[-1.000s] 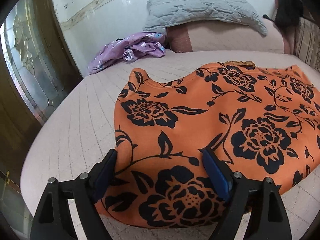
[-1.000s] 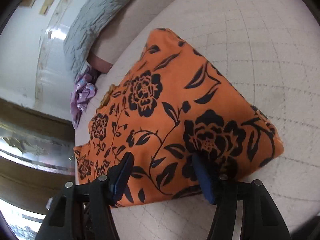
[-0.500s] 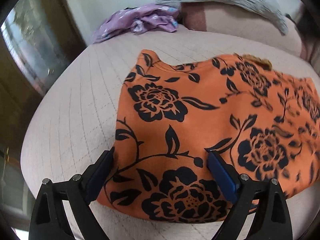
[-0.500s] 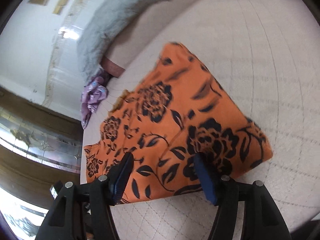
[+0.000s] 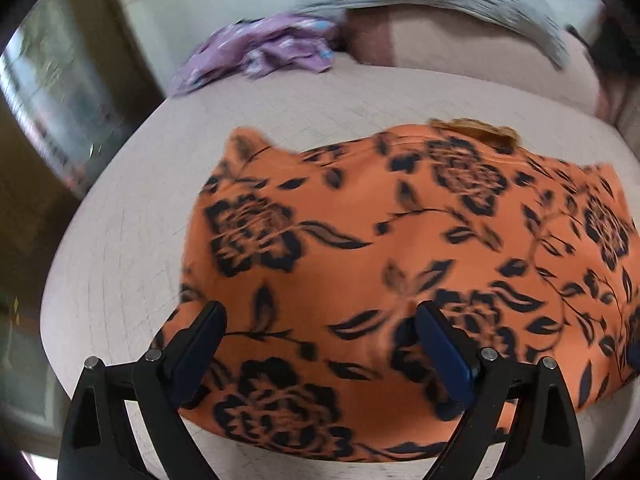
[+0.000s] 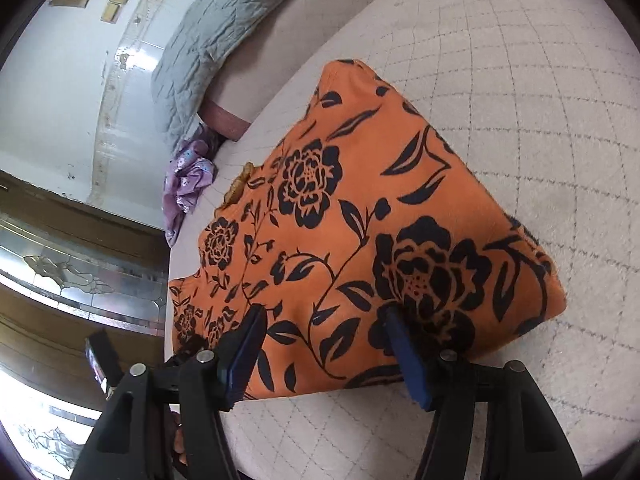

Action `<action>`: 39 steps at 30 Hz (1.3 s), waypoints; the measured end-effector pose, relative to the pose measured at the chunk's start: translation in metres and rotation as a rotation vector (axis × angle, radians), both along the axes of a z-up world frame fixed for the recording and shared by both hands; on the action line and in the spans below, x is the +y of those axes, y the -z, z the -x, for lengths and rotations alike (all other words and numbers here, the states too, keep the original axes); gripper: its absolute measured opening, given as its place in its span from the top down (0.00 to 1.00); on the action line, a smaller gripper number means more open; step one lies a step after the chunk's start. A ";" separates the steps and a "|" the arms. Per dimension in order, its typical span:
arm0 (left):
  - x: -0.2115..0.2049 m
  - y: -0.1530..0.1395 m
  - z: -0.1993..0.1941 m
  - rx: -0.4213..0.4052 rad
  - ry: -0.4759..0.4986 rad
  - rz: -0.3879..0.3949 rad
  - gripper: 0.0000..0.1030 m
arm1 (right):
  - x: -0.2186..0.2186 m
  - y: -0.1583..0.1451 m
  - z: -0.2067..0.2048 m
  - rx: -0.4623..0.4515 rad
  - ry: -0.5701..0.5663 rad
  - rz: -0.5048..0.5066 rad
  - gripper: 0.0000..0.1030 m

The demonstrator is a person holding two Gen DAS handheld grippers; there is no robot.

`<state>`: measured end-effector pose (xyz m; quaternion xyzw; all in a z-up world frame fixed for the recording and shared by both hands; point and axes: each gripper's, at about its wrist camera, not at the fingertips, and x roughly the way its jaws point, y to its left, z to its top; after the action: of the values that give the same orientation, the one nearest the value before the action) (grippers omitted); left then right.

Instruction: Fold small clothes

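Note:
An orange garment with black flowers (image 5: 380, 260) lies folded flat on the pale quilted bed (image 5: 120, 240); it also shows in the right wrist view (image 6: 360, 220). My left gripper (image 5: 320, 324) is open and empty, hovering over the garment's near left part. My right gripper (image 6: 324, 320) is open and empty, hovering over the garment's near edge, right of the left one. The left gripper's tool (image 6: 100, 356) shows at the left edge of the right wrist view.
A crumpled purple garment (image 5: 260, 52) lies at the head of the bed, also in the right wrist view (image 6: 188, 176). A grey quilted pillow (image 6: 224, 36) rests on a pink bolster (image 5: 480, 52). A wooden glass-panelled door (image 6: 72, 272) stands beside the bed.
Both grippers have pulled back and risen from the garment, still open. The left view has tilted down and is blurred from motion. The garment lies as before.

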<state>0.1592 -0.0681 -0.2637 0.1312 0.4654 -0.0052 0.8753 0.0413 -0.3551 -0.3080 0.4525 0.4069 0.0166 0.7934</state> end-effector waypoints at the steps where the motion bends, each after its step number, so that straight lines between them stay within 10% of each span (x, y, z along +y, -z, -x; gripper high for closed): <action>1: -0.007 -0.003 0.003 -0.016 0.017 -0.007 0.08 | -0.002 -0.001 0.002 -0.008 0.007 0.002 0.36; 8: -0.049 -0.012 0.007 -0.054 0.080 -0.008 0.08 | -0.028 -0.013 0.021 -0.071 0.083 -0.024 0.36; 16: -0.056 0.028 -0.004 0.082 0.072 -0.083 0.05 | -0.047 -0.021 0.042 -0.119 0.151 -0.069 0.35; 39: 0.055 -0.030 0.024 0.003 0.035 0.070 0.05 | 0.003 -0.007 0.085 -0.084 0.084 -0.129 0.30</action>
<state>0.1352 -0.0133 -0.2333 0.1083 0.4640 -0.0369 0.8784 -0.0437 -0.3516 -0.3009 0.5183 0.3518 0.0283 0.7790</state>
